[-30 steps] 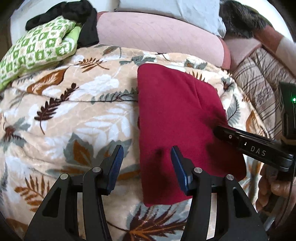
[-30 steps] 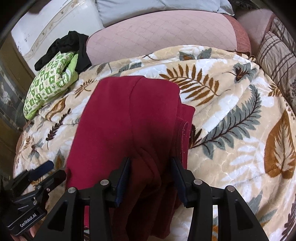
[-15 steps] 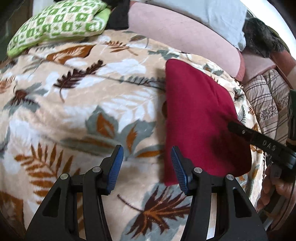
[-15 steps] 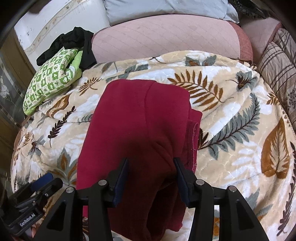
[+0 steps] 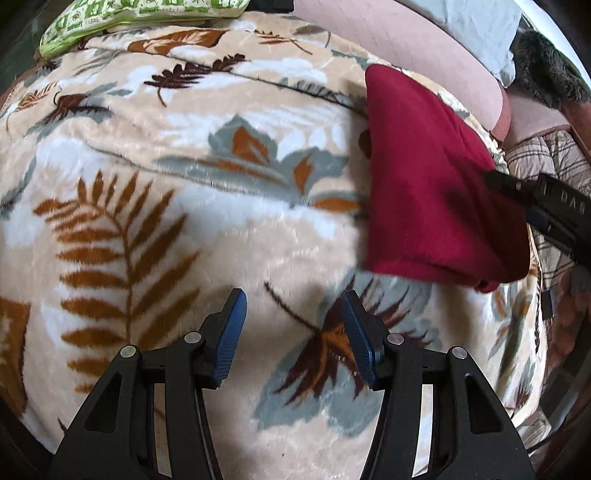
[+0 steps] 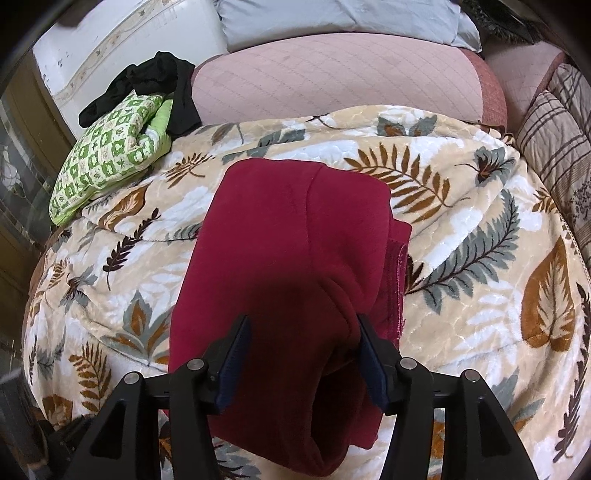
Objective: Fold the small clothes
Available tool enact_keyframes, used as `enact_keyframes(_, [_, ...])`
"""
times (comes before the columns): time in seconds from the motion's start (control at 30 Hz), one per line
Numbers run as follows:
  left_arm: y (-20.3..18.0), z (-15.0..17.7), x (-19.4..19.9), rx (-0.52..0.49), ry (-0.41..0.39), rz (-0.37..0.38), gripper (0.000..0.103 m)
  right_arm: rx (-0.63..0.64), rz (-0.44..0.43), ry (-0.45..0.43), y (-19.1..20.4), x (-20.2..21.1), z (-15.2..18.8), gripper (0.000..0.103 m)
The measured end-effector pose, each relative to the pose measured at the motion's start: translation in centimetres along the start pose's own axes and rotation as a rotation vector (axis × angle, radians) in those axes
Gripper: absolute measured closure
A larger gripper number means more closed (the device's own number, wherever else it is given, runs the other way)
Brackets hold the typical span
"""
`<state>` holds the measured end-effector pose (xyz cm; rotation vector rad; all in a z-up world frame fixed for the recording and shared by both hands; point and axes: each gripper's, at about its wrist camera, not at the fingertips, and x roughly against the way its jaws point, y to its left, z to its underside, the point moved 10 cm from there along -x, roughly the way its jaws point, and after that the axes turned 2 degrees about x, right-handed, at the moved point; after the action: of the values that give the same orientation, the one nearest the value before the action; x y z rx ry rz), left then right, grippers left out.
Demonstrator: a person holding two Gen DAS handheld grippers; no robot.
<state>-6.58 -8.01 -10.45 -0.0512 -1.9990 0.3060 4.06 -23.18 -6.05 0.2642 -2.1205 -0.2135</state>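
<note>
A dark red folded garment (image 6: pixel 288 266) lies on the leaf-patterned blanket (image 6: pixel 480 258); in the left wrist view it (image 5: pixel 424 177) sits at the right. My right gripper (image 6: pixel 301 354) is open, its fingers spread on either side of the garment's near end, not clamped. It shows in the left wrist view (image 5: pixel 546 210) as a black arm over the garment's right edge. My left gripper (image 5: pixel 291 328) is open and empty above bare blanket (image 5: pixel 184 192), to the left of the garment.
A green patterned cushion (image 6: pixel 107 155) and a black garment (image 6: pixel 159 85) lie at the far left. A pink bolster (image 6: pixel 332 81) and grey pillow (image 6: pixel 332 18) run along the back. A striped cushion (image 6: pixel 554 122) is at the right.
My left gripper has moved left and back, off the red garment, onto bare blanket. My right gripper's fingers have spread wider around the garment's near end. The garment lies as before.
</note>
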Motion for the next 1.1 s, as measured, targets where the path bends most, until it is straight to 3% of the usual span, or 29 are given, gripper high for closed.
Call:
enact_keyframes(0.4, [0.0, -1.5, -0.1, 0.002, -0.005, -0.014, 0.050, -0.007, -0.004, 0.017, -0.3, -0.5, 0.5, 0.046])
enact_keyframes(0.53, [-1.4, -3.6, -0.2, -0.006, -0.011, 0.037, 0.050, -0.022, 0.005, 0.016, -1.1, -1.0, 0.5, 0.042])
enact_keyframes(0.63, [-3.3, -6.0, -0.8, -0.029, -0.010, 0.094, 0.033, -0.038, 0.045, -0.015, -2.6, -1.2, 0.1, 0.037])
enact_keyframes(0.73, [-5.5, -8.8, -1.9, -0.025, -0.009, 0.175, 0.031, -0.091, 0.053, -0.042, -4.9, -1.6, -0.5, 0.025])
enact_keyframes(0.93, [-9.6, -11.5, -6.4, -0.049, 0.072, 0.296, 0.025, -0.185, -0.055, -0.055, -7.5, -3.8, -1.6, 0.016])
enact_keyframes(1.03, [-10.6, -11.8, -8.5, -0.052, 0.119, 0.315, 0.012, -0.228, -0.131, -0.052, -7.8, -5.2, -1.8, 0.015])
enact_keyframes(1.1, [-10.9, -12.1, -8.9, -0.051, 0.103, 0.334, 0.010, -0.283, -0.205, -0.023, -7.8, -7.0, -1.6, 0.015])
